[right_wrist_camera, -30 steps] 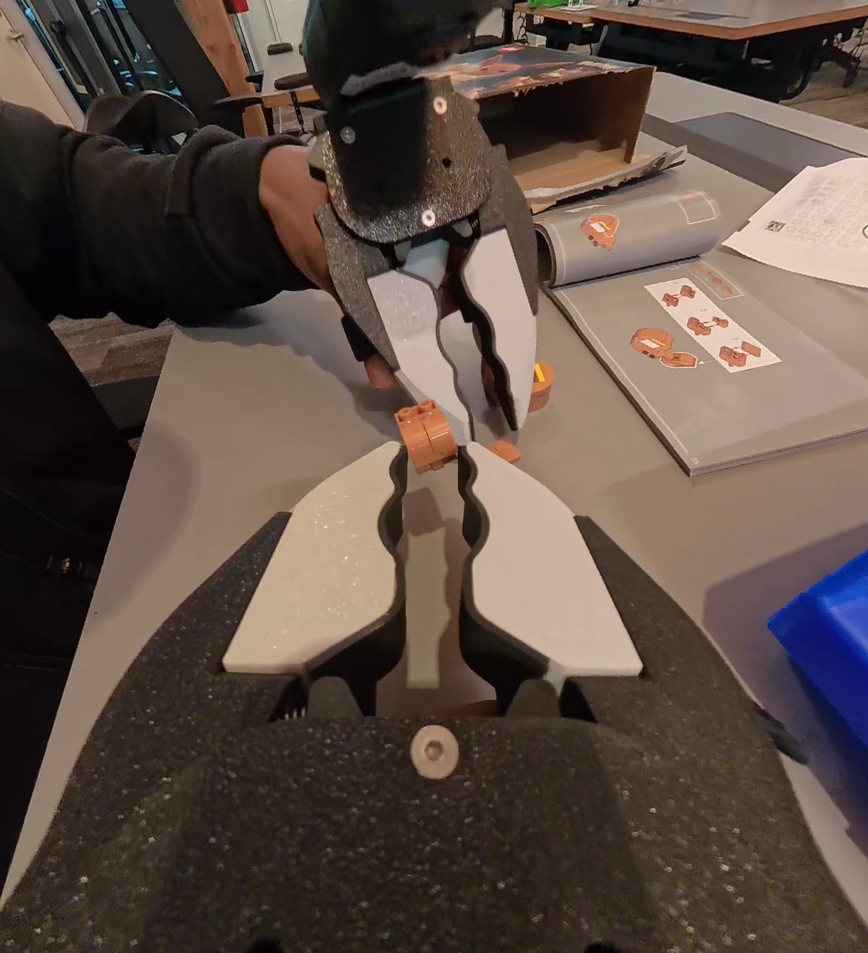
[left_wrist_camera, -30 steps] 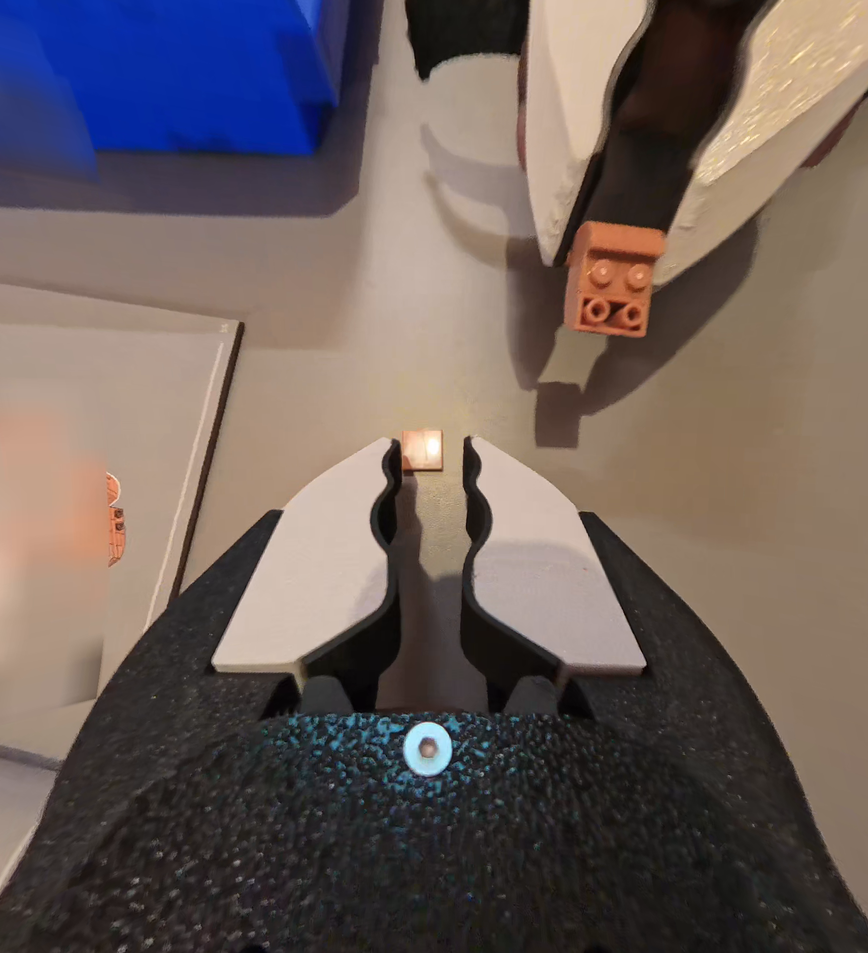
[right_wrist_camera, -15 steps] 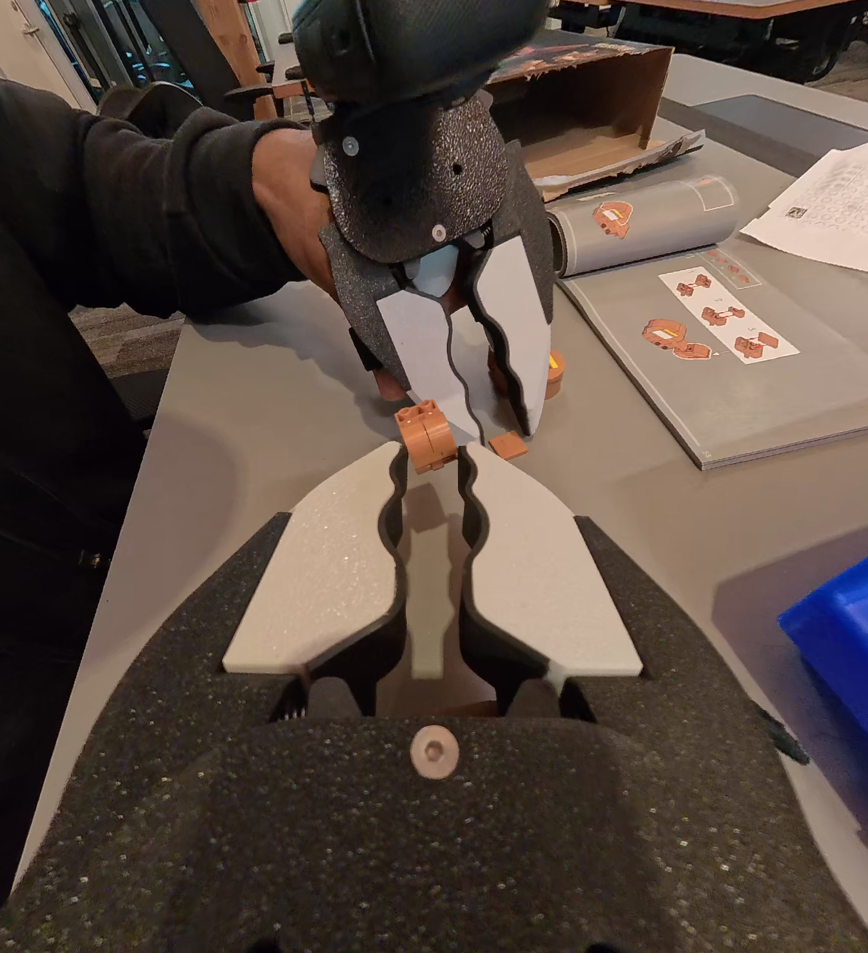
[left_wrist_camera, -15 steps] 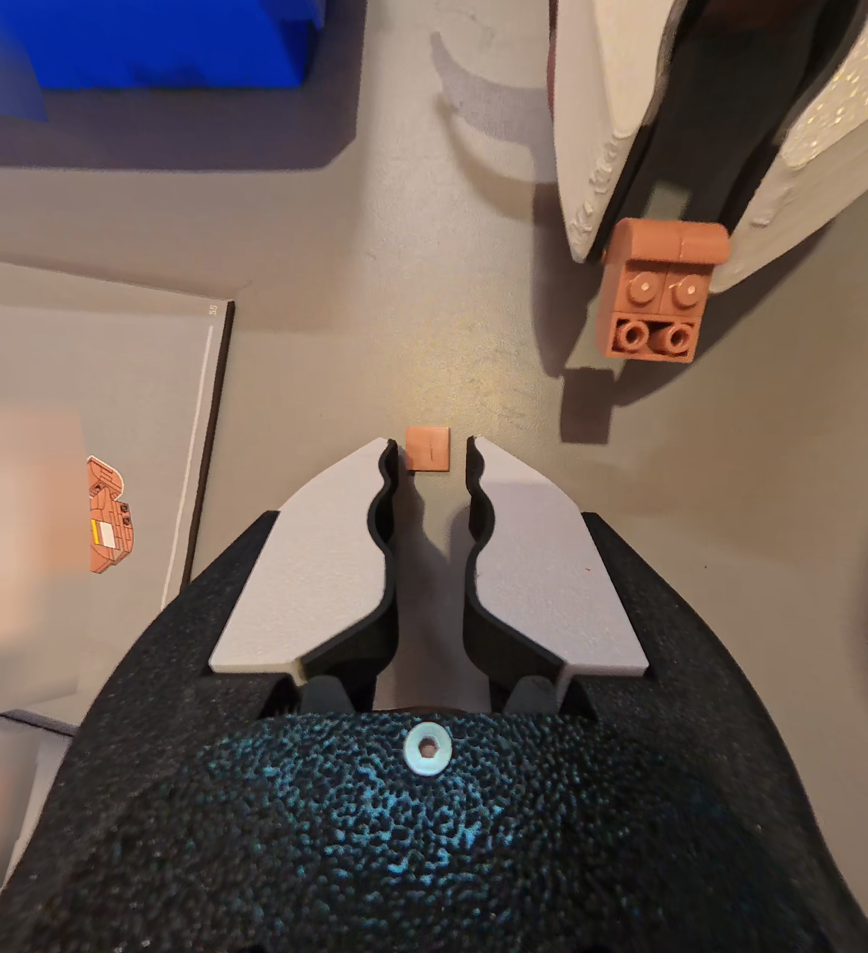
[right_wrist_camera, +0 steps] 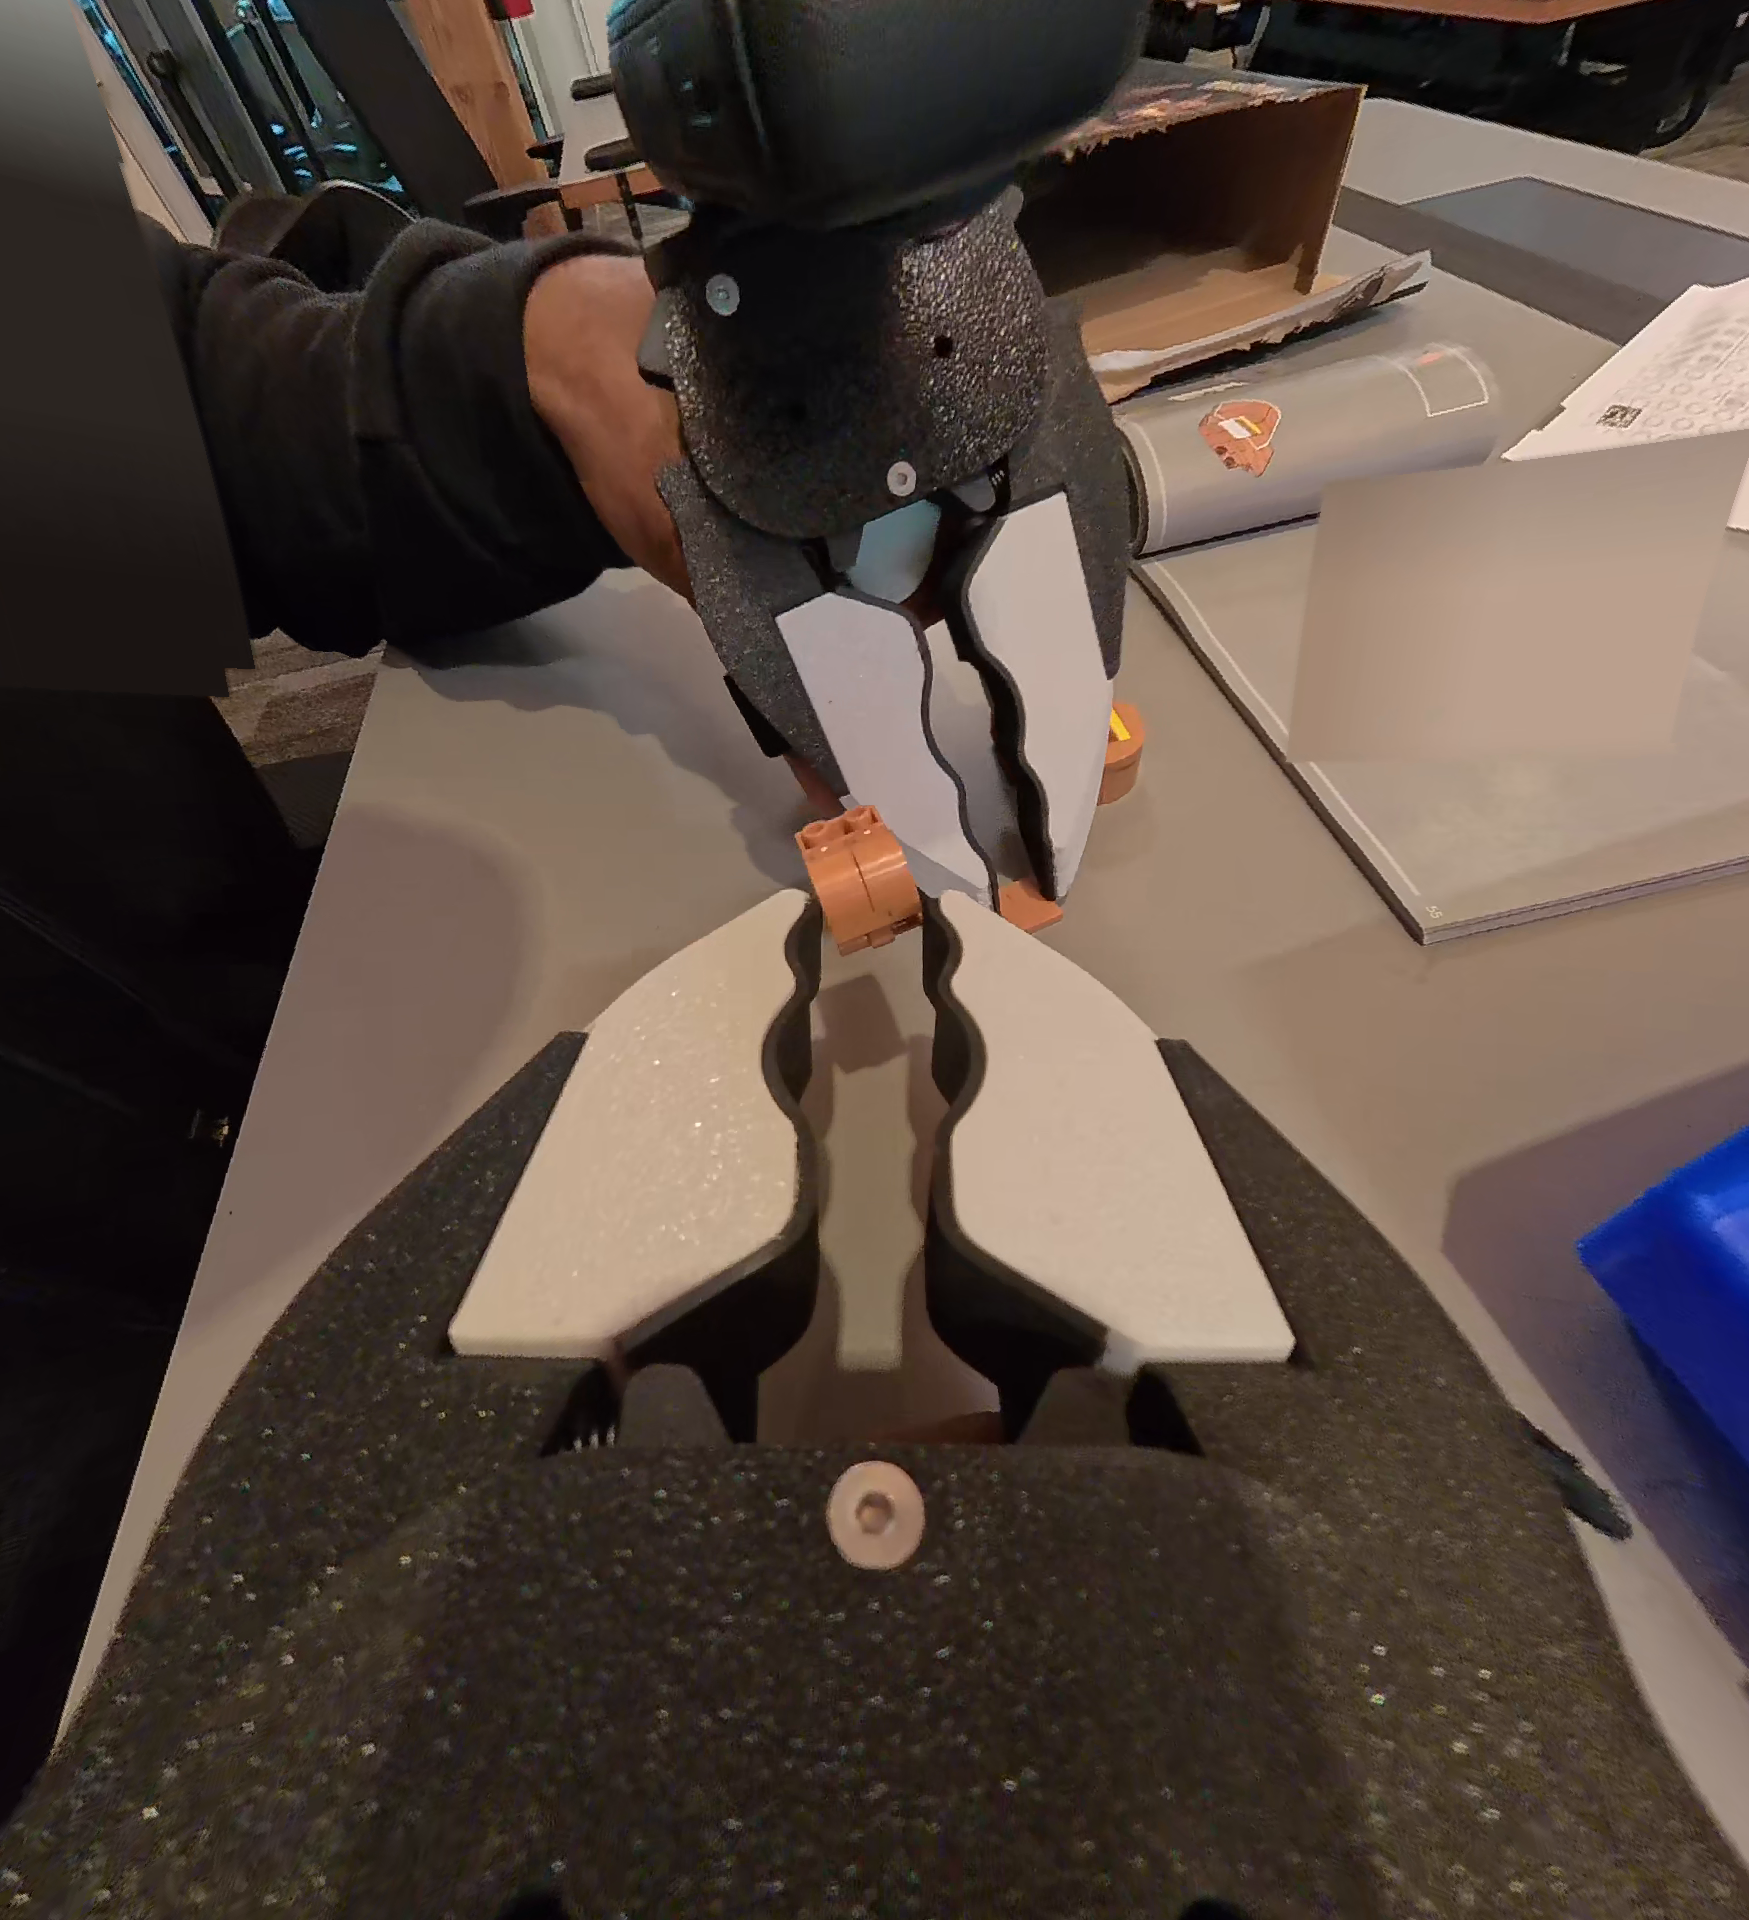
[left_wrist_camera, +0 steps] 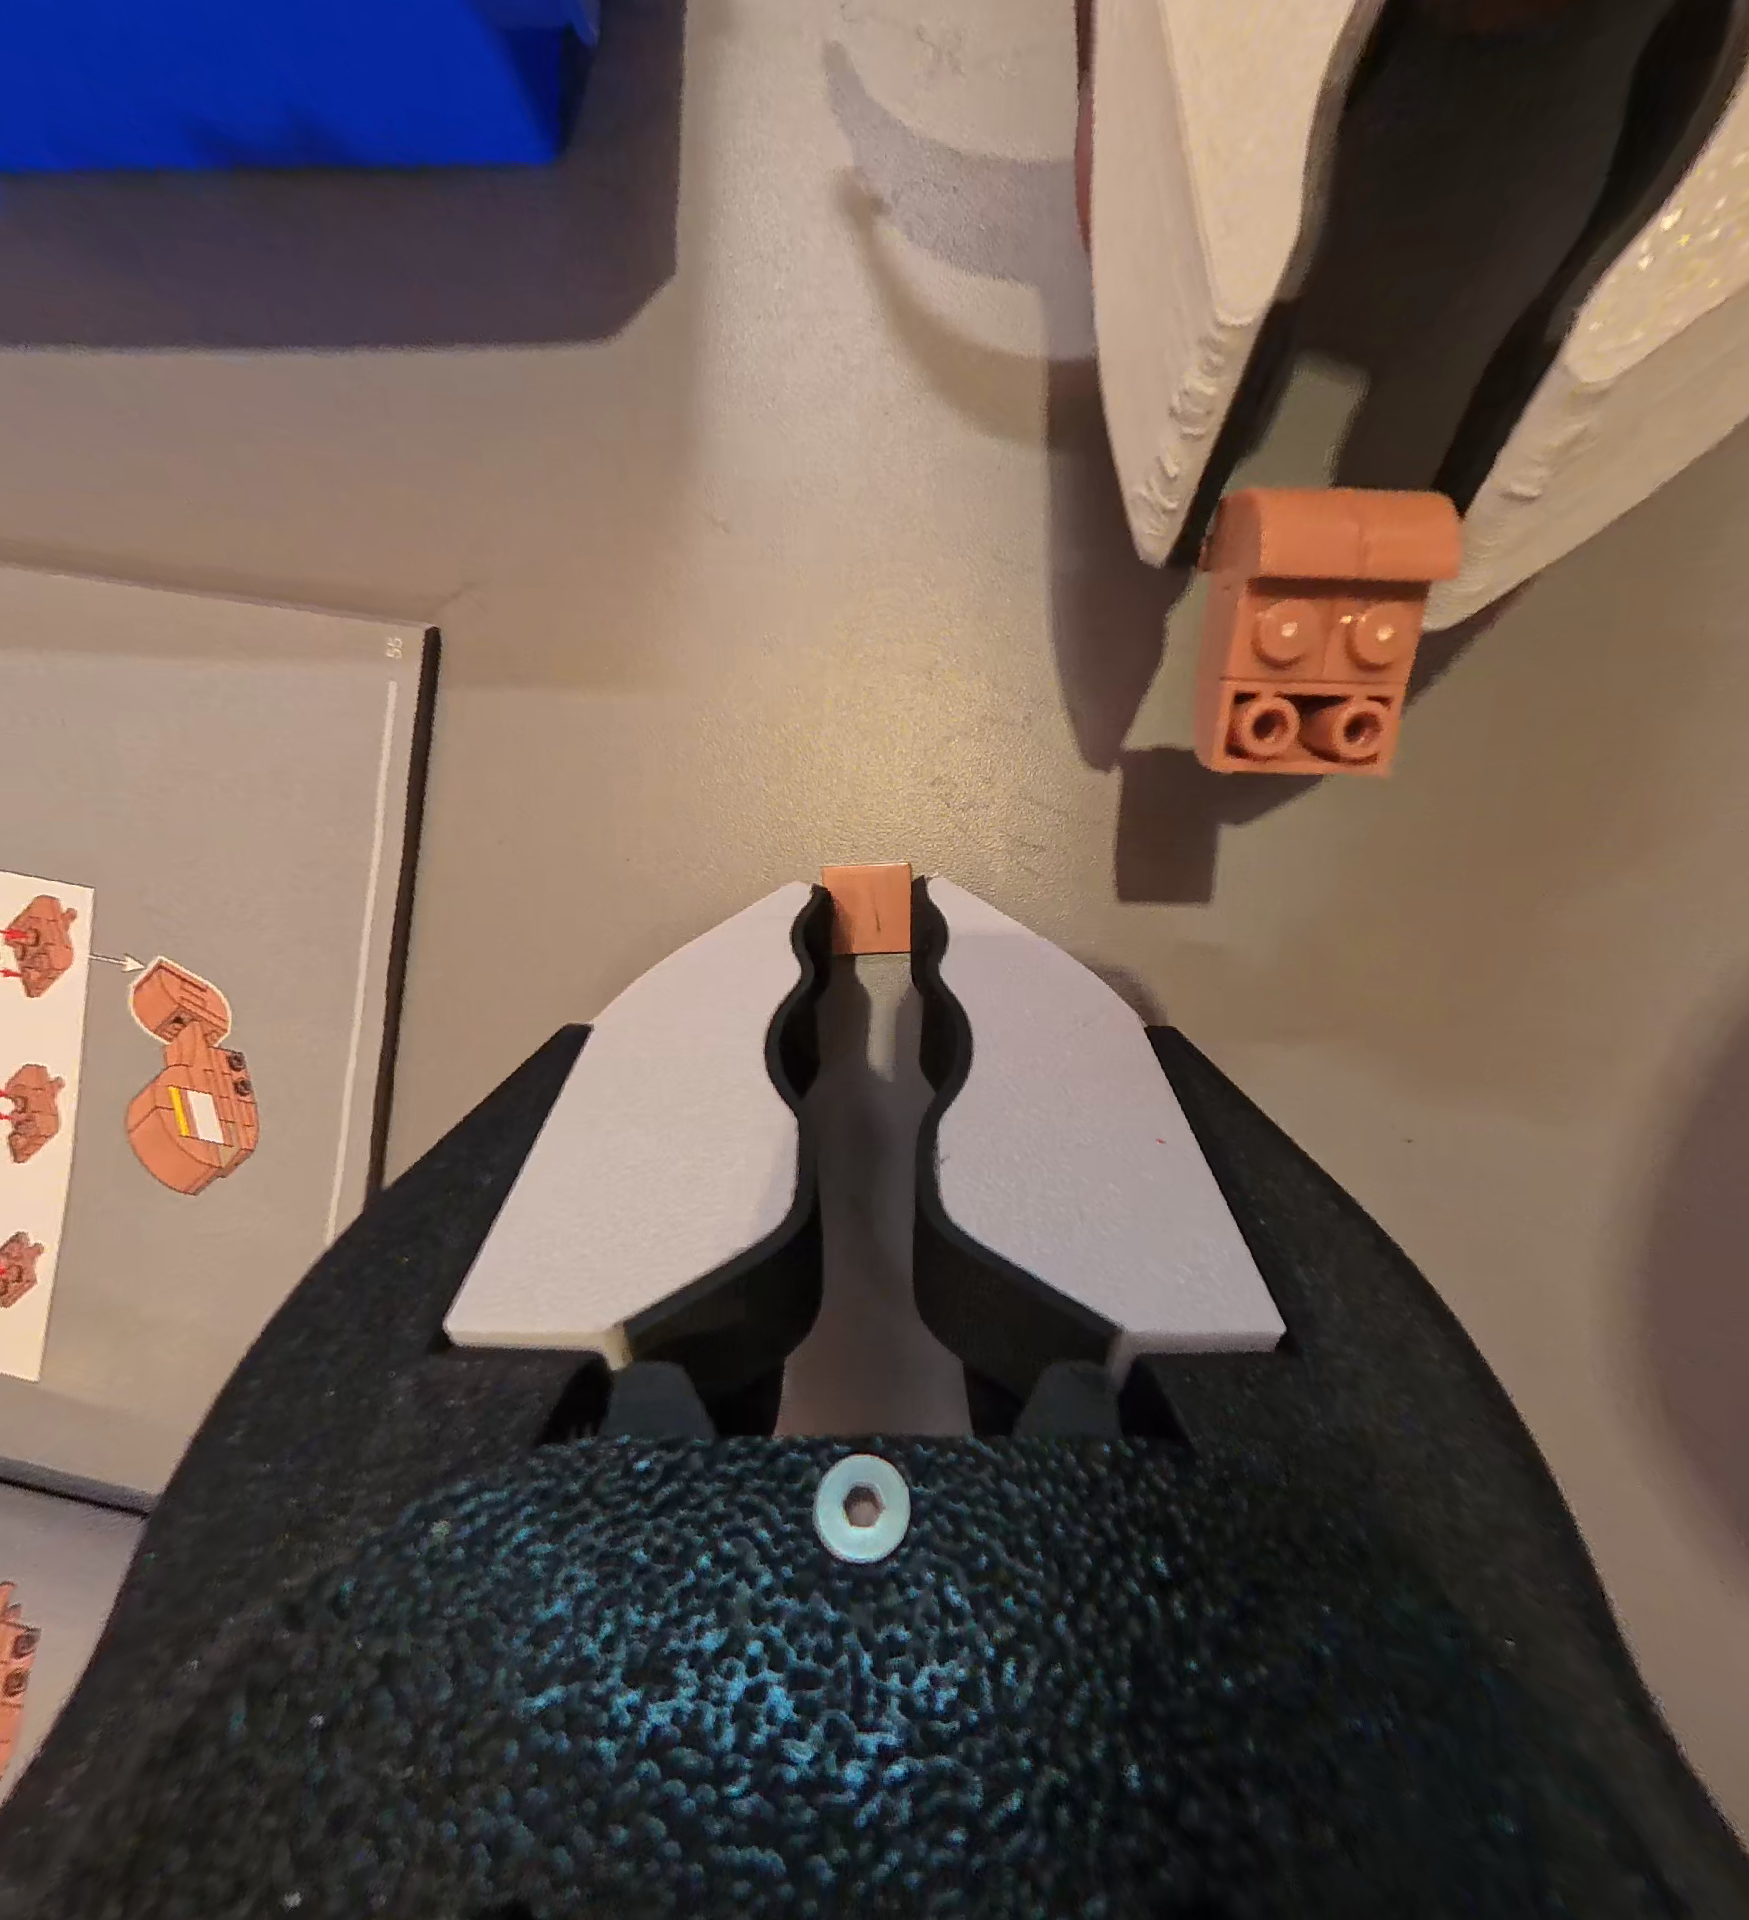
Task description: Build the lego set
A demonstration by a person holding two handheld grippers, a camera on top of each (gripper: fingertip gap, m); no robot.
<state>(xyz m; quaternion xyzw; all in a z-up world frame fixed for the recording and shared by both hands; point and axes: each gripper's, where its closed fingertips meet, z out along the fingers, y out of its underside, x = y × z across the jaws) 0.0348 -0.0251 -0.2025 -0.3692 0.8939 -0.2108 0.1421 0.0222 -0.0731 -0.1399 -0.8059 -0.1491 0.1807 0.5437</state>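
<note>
left of the small flat brown plastic tile (left_wrist_camera: 867, 912) lies an open grey instruction booklet (left_wrist_camera: 163, 790) on the grey tabletop (left_wrist_camera: 745, 623). the left gripper (left_wrist_camera: 867, 914) has its jaws narrowed onto that tile. to its right, the right gripper (right_wrist_camera: 870, 914) clamps a rounded brown brick assembly (right_wrist_camera: 857, 878) above the tabletop.

Two tongs were in view: the left tongs (left_wrist_camera: 868, 914) closed on one small flat brown tile (left_wrist_camera: 868, 912), the right tongs (right_wrist_camera: 868, 914) clamped on one brown brick assembly (right_wrist_camera: 857, 883). One more rounded brown brick piece (right_wrist_camera: 1119, 753) stood at 1 o'clock behind the left tongs. One blue bin (right_wrist_camera: 1743, 1299) sat at 4 o'clock, one open instruction booklet (right_wrist_camera: 1535, 831) at 2 o'clock, one torn cardboard box (right_wrist_camera: 1213, 208) at 1 o'clock, on one grey worktop (right_wrist_camera: 537, 935).
</note>
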